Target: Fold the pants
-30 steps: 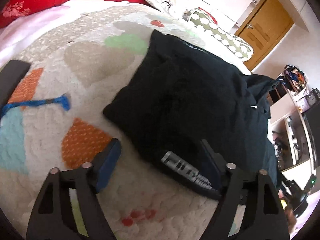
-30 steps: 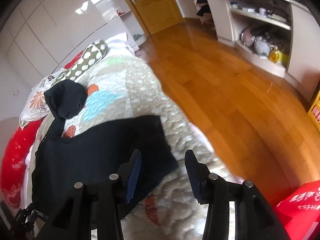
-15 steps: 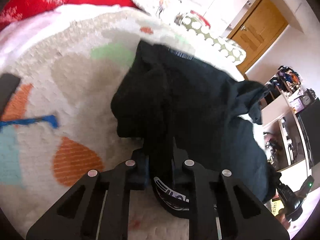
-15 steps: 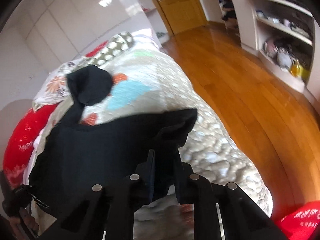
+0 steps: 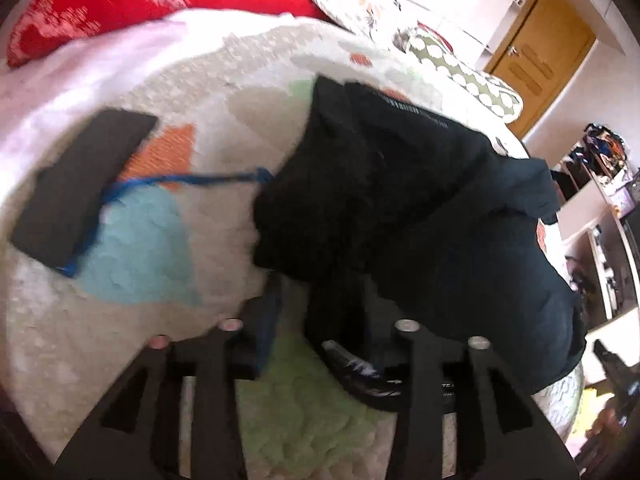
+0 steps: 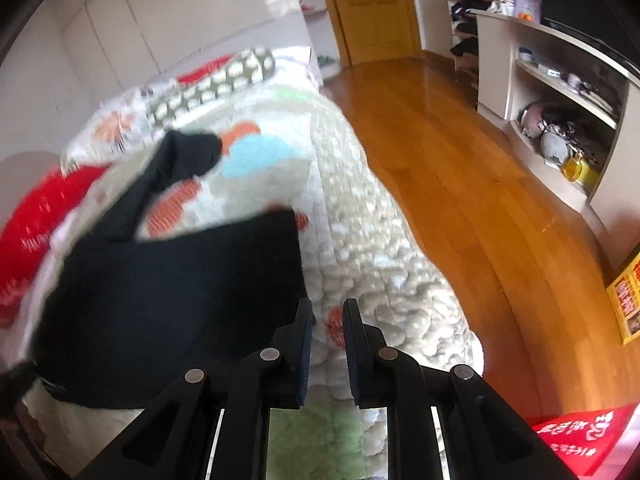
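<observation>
Black pants (image 5: 420, 216) lie bunched on the quilted bedspread (image 6: 380, 280) near its floor-side edge. The left gripper (image 5: 320, 320) is spread apart around a fold; the right gripper (image 6: 328, 332) is released, beside the fabric.

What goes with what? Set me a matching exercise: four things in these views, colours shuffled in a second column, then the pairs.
Things:
1. pants
2. pillow at the far end of the bed
3. door
4. cord lying on the bedspread

Colours:
a. orange-brown wood
b. blue
c. black
d. red

Pairs: 1-c, 2-d, 3-a, 4-b
</observation>
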Demonstrator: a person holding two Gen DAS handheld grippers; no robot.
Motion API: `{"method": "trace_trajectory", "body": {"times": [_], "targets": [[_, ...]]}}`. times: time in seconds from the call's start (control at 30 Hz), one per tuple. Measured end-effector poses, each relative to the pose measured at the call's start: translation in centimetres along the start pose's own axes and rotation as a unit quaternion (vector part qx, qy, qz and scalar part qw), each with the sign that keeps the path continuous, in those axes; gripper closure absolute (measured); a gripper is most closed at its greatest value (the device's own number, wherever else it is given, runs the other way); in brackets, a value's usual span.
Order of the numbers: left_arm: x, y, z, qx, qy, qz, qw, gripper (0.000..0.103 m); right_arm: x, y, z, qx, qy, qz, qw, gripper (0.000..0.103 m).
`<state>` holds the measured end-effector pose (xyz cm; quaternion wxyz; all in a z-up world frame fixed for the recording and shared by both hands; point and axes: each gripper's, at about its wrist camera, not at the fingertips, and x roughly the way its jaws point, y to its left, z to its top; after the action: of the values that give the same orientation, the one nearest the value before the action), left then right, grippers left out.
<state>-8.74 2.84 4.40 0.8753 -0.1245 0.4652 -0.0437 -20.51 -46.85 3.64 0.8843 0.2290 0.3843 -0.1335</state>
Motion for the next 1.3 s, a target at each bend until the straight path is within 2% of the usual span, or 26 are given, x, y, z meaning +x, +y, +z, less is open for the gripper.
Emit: {"method": "trace_trajectory", "body": {"times": [0.13,0.27,0.33,0.4,0.47,0.5,0.57,0.67,0.77,0.87,0.97,1.03,1.07,1.13,1.17,1.23,1.3], "targets": [[-2.5,-0.3,0.2,0.015,-0.025,0.017,0.9994,0.057,-1.2,3.1,0.9,-0.047,-0.017,0.035,0.998,0.088],[-4.9,-0.2,0.3,0.018,-0.067,0.039,0.9968,0.056,0.5,7.2,0.7,-0.089,0.005,0.082,0.993,0.087],[-5.3,-0.3,0.5,0.02,-0.071,0.032,0.9967,0.044,1.6,8.4,0.5,-0.093,0.015,0.091,0.991,0.086],[-5.1,-0.6,0.5,0.024,-0.07,0.022,0.997,0.043,3.0,9.4,0.0,-0.1,0.031,0.098,0.99,0.082],[-4.4,-1.2,0.5,0.028,-0.065,0.014,0.9974,0.043,4.4,10.1,-0.6,-0.109,0.046,0.086,0.989,0.067],[-3.6,-1.7,0.4,0.032,-0.056,0.002,0.9979,0.043,5.0,10.0,-0.9,-0.112,0.055,0.081,0.989,0.065],[-2.3,-2.5,0.2,0.043,-0.045,-0.005,0.9981,0.043,6.1,10.1,-1.6,-0.123,0.072,0.07,0.987,0.064],[1.2,-2.8,0.0,0.048,0.0,0.006,0.9988,0.043,6.1,10.6,-1.2,-0.129,0.074,0.065,0.987,0.063],[2.8,-2.0,0.3,0.031,0.021,0.006,0.9993,0.043,5.7,12.0,0.6,-0.146,0.063,0.083,0.984,0.062],[2.2,-2.0,1.6,0.036,0.022,0.006,0.9991,0.043,6.1,15.2,2.7,-0.179,0.046,0.118,0.976,0.058],[1.3,-1.9,4.0,0.046,0.006,-0.001,0.9989,0.041,7.3,19.2,5.2,-0.225,0.027,0.155,0.962,0.053],[1.2,-1.7,6.4,0.046,-0.002,-0.021,0.9987,0.023,8.8,21.3,6.7,-0.25,0.024,0.166,0.954,0.05],[1.2,-1.6,7.3,0.046,-0.011,-0.027,0.9985,0.022,9.9,22.6,7.7,-0.264,0.027,0.172,0.949,0.044],[1.8,-1.7,9.7,0.052,-0.032,-0.022,0.9979,0.022,12.6,25.3,9.8,-0.288,0.036,0.172,0.941,0.039],[2.4,-1.7,10.8,0.058,-0.029,-0.019,0.9977,0.022,13.5,26.1,10.4,-0.295,0.038,0.17,0.94,0.038],[4.6,-2.4,13.1,0.084,-0.003,-0.034,0.9959,0.021,15.6,27.9,12.2,-0.312,0.04,0.164,0.935,0.037],[7.4,-2.8,15.1,0.101,0.022,-0.031,0.9941,0.021,18.1,29.4,14.0,-0.326,0.046,0.165,0.93,0.035]]}}
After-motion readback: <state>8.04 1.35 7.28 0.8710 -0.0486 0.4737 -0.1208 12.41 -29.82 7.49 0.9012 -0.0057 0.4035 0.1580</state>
